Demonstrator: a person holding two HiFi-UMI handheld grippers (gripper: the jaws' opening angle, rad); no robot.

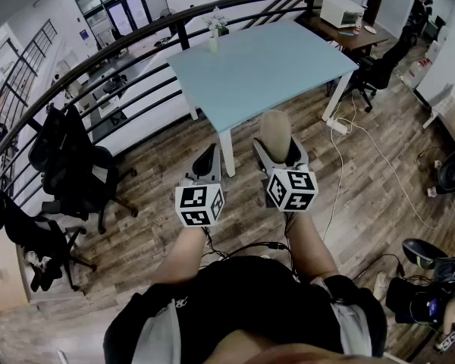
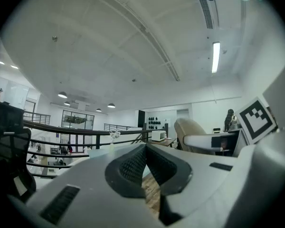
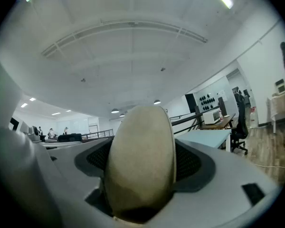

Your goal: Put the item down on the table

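Observation:
My right gripper [image 1: 277, 144] is shut on a beige oval item [image 1: 274, 133] that stands upright between its jaws; in the right gripper view the beige item [image 3: 141, 163] fills the gap between the pads. My left gripper [image 1: 210, 158] is shut with nothing in it, its pads meeting at the tip [image 2: 146, 148]. Both are held over the wooden floor, in front of the near edge of the light blue table [image 1: 288, 59]. The table [image 3: 206, 137] shows to the right in the right gripper view. A small vase with white flowers [image 1: 214, 29] stands at the table's far left edge.
A dark curved railing [image 1: 98, 55] runs behind the table. Black office chairs [image 1: 76, 165] stand at the left, another chair [image 1: 375, 70] at the table's right. A power strip and white cable [image 1: 341, 127] lie on the floor. A microwave [image 1: 340, 12] sits on a far desk.

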